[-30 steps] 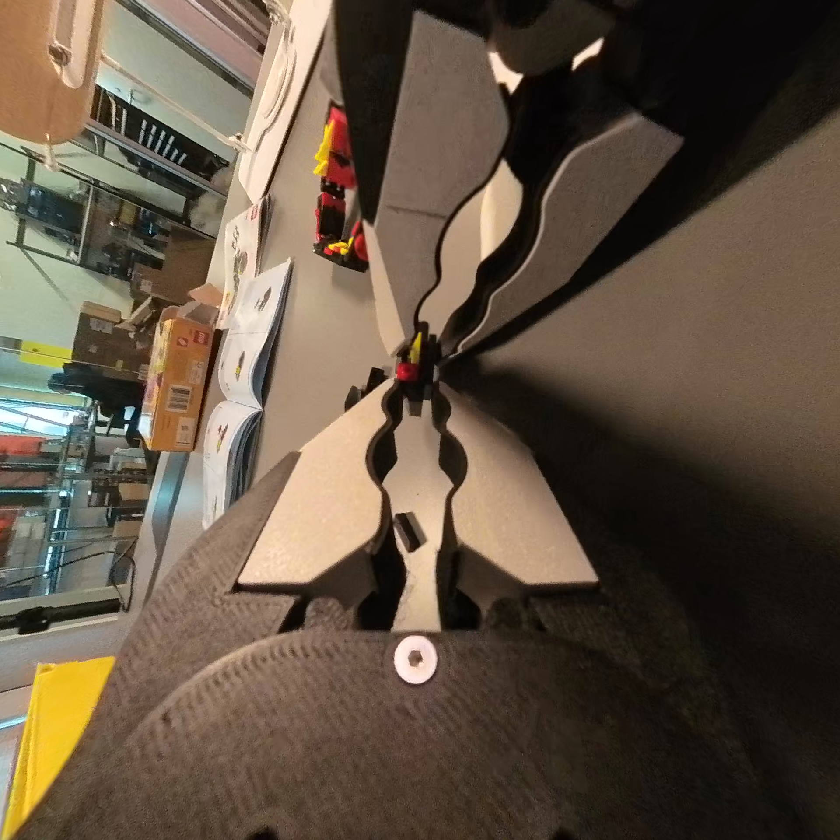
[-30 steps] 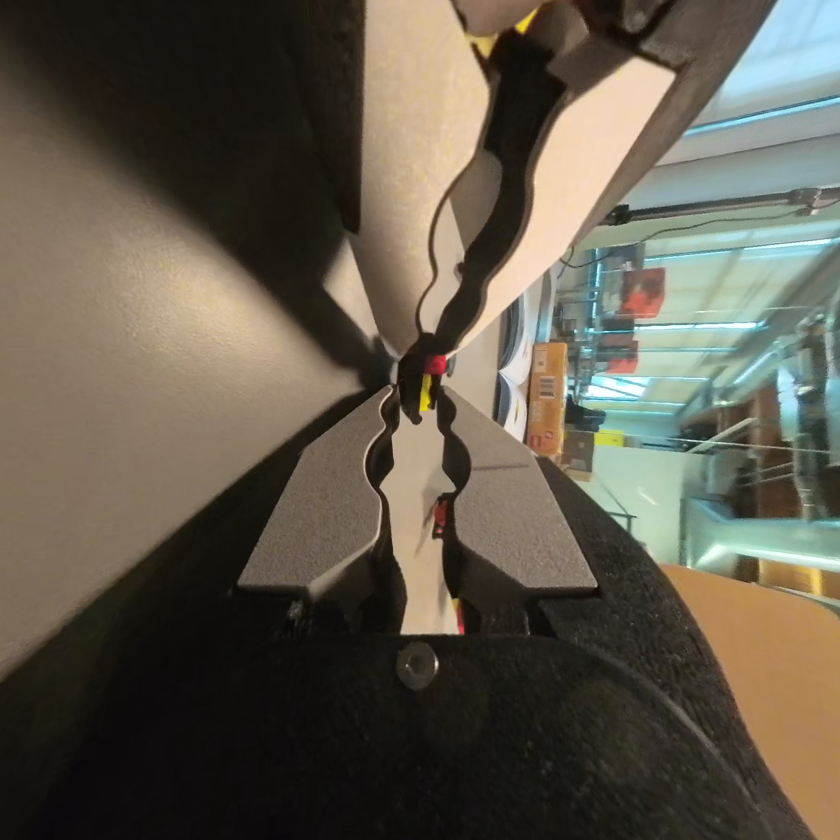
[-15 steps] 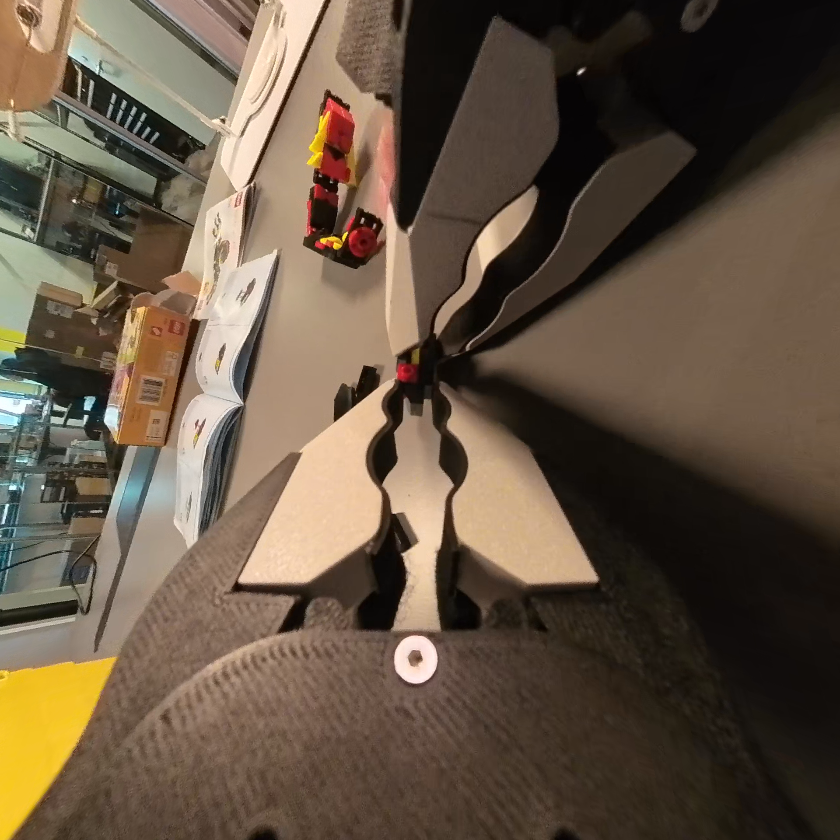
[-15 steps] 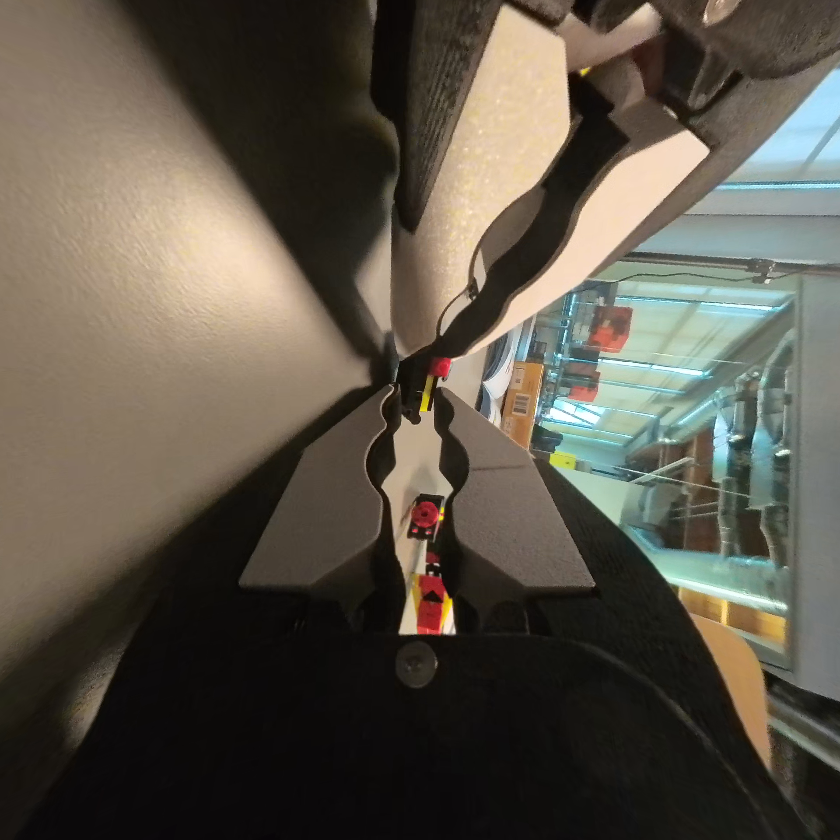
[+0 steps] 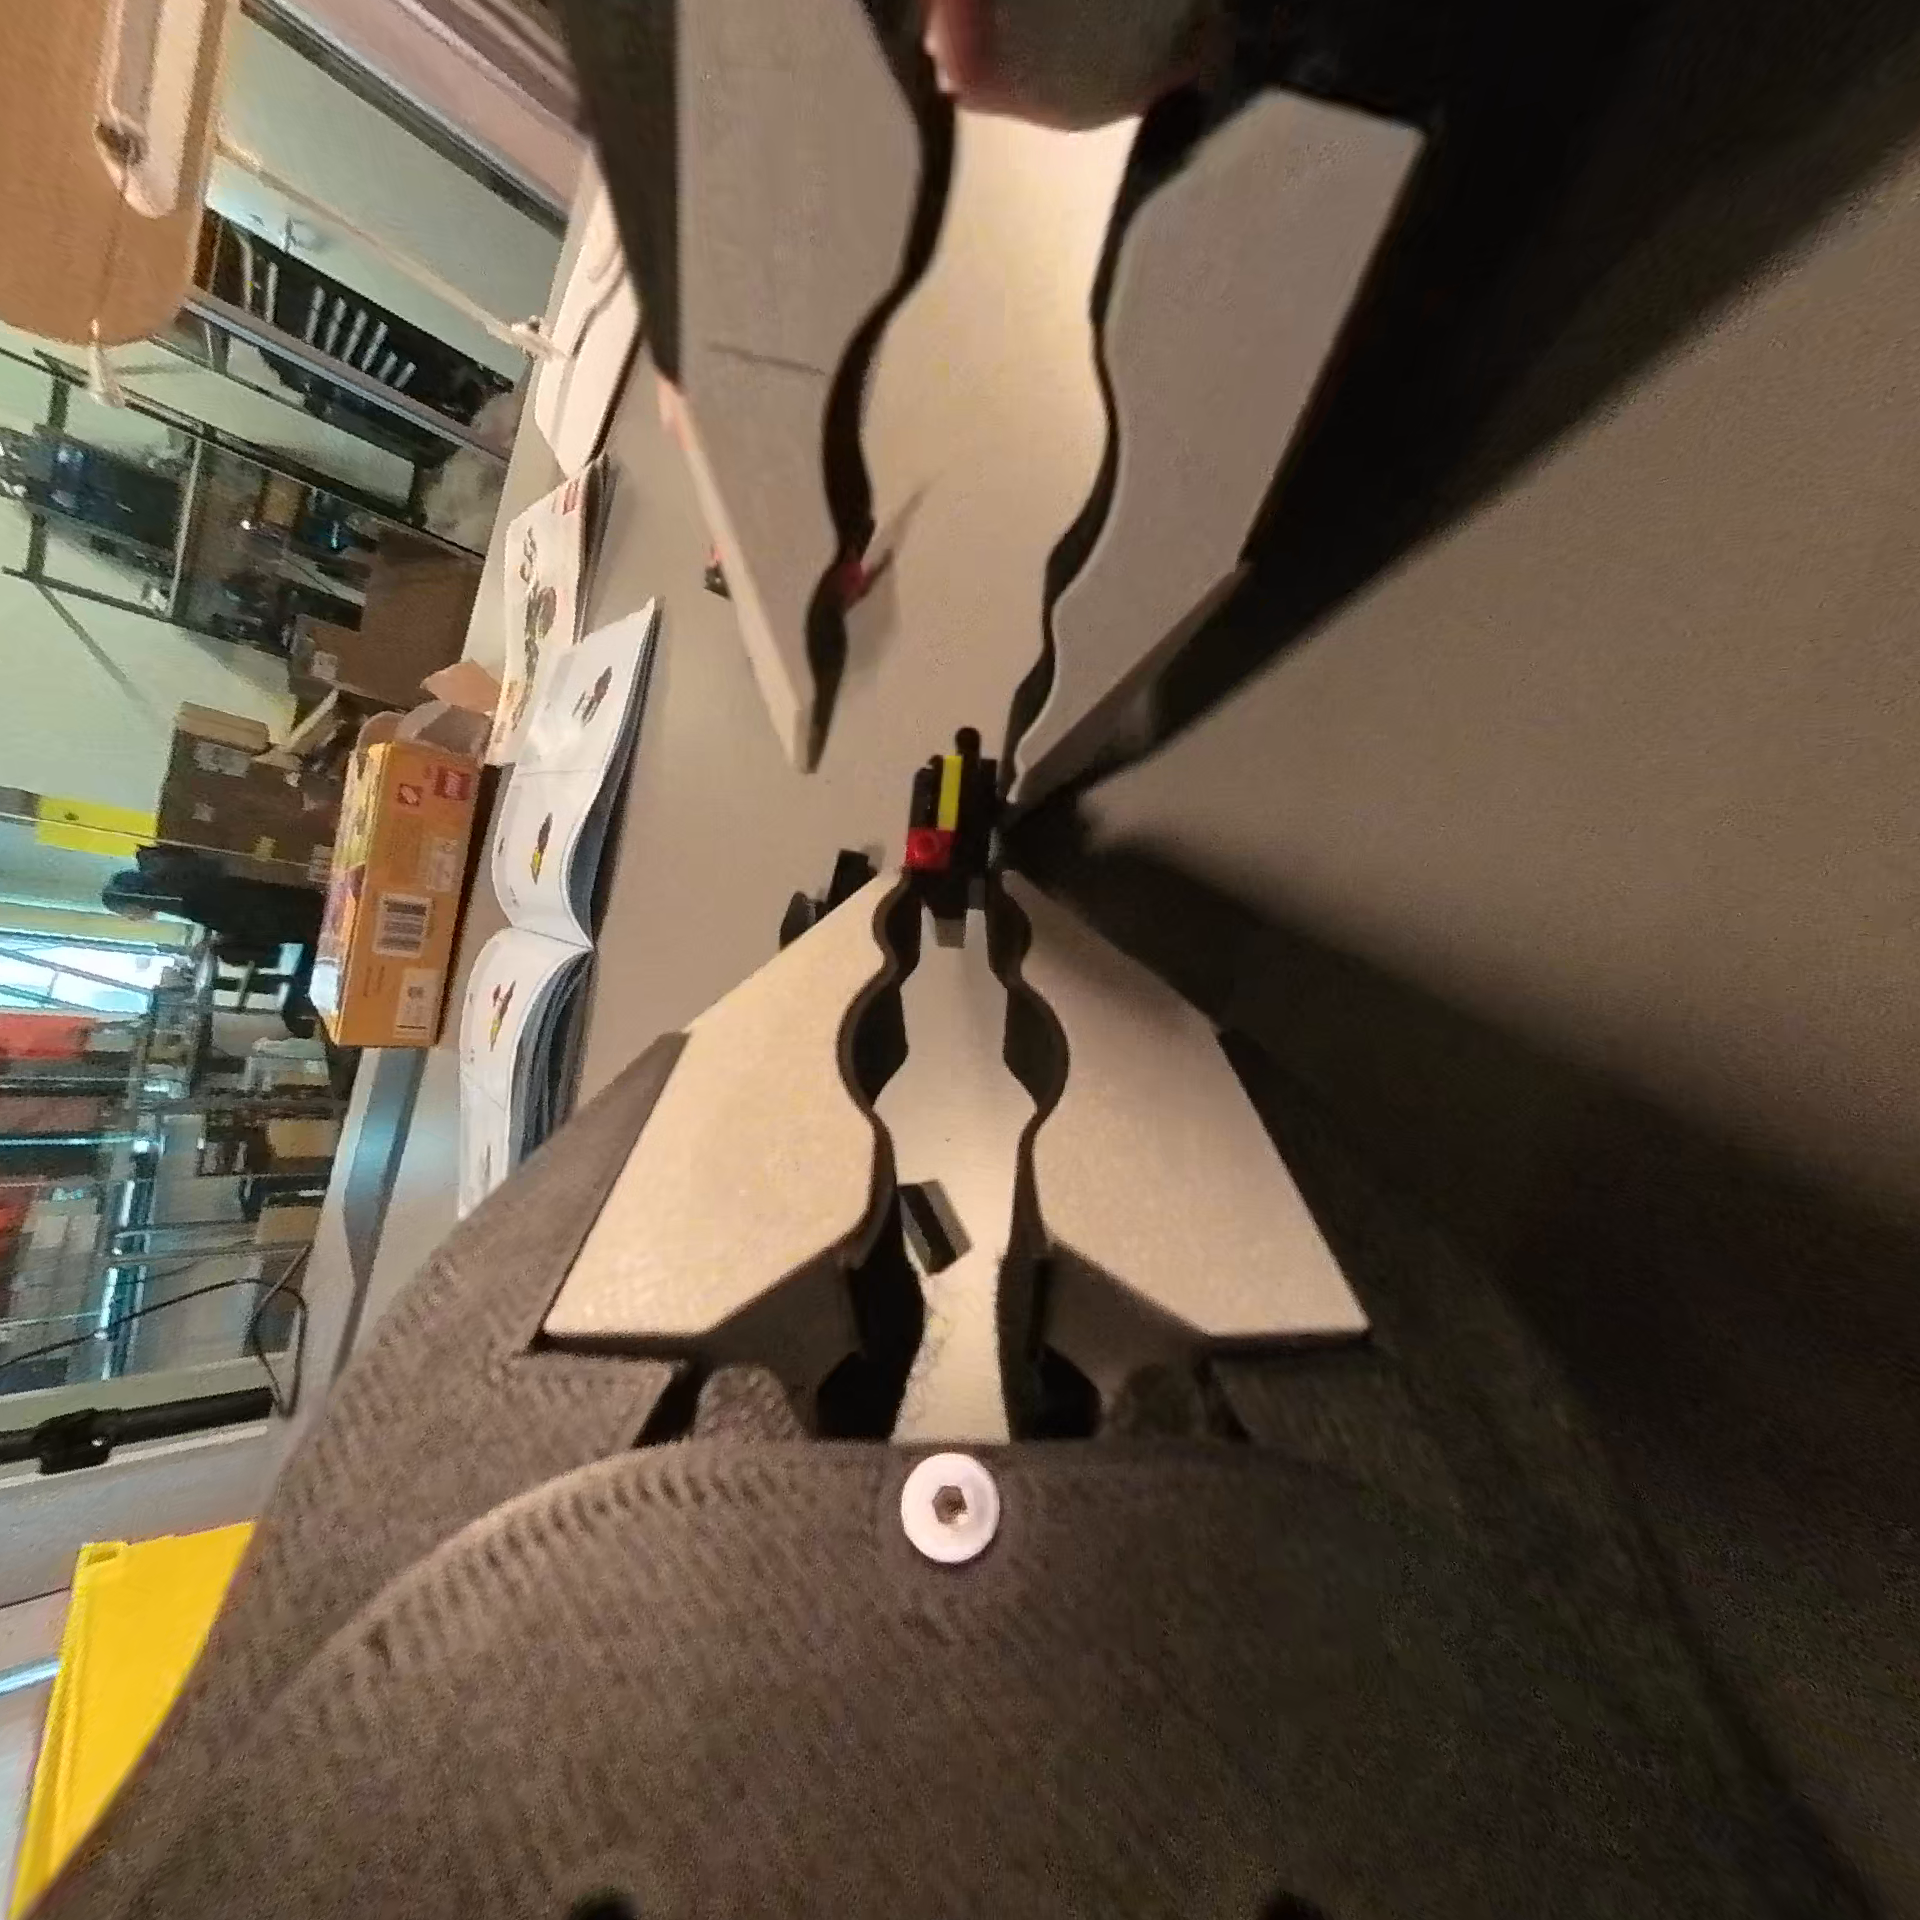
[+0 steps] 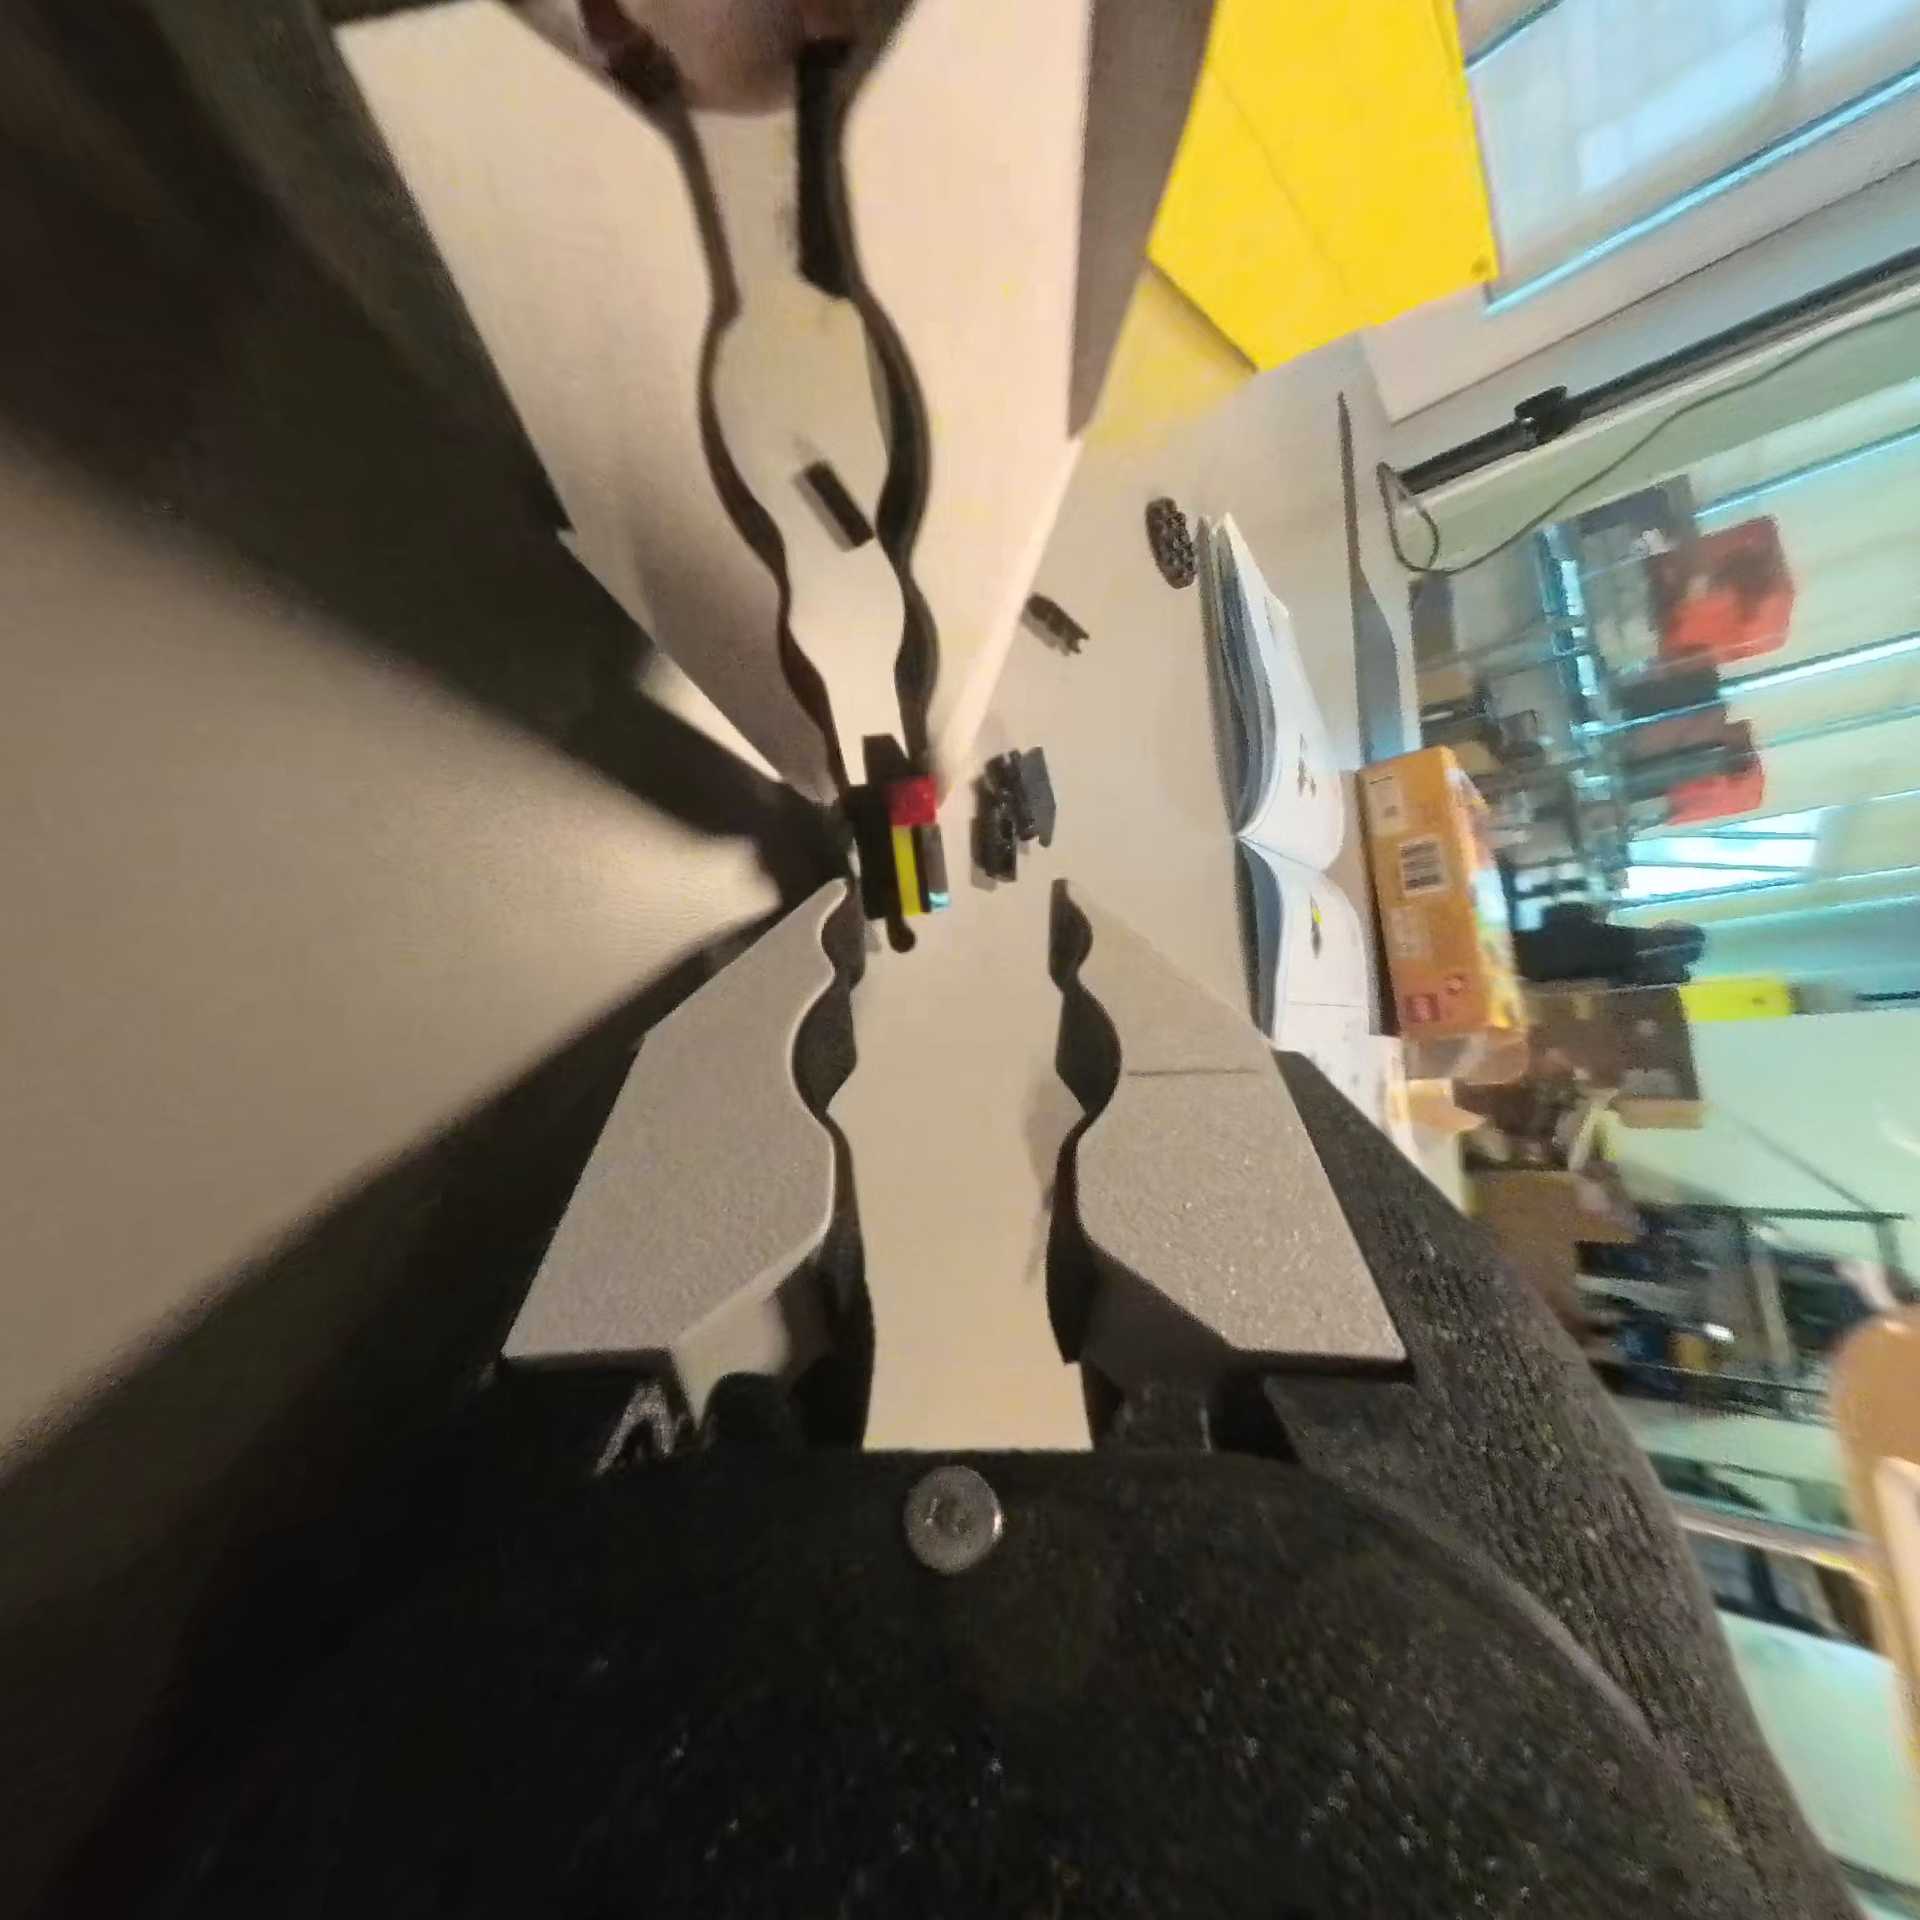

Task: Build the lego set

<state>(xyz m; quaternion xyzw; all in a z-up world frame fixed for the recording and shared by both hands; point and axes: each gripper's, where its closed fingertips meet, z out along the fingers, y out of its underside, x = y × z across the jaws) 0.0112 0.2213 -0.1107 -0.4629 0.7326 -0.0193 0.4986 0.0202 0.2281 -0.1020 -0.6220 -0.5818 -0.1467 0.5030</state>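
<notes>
A small lego assembly [image 5: 943,821] of black, yellow and red bricks sits between the fingertips of my left gripper [image 5: 951,883], which is shut on it just above the grey table [image 5: 727,831]. My right gripper [image 6: 951,894] is open and empty, its jaws wide apart, facing the left one tip to tip. In the right wrist view the assembly [image 6: 902,847] hangs at the left gripper's tips [image 6: 883,764], close to my right gripper's left fingertip. In the left wrist view the open right gripper [image 5: 912,758] reaches in from the top.
Loose black pieces [image 6: 1013,810] lie just past the assembly, with a black wheel [image 6: 1169,540] and other small black parts [image 6: 1055,623] farther off. An open instruction booklet [image 5: 551,862] and an orange box [image 5: 390,894] lie along the table's side. A yellow bin [image 6: 1320,177] stands behind. Only a small space, under 4 cm, lies between the two pairs of fingers.
My right gripper has opened, let go of the assembly and drawn back a little. My left gripper still holds the assembly.
</notes>
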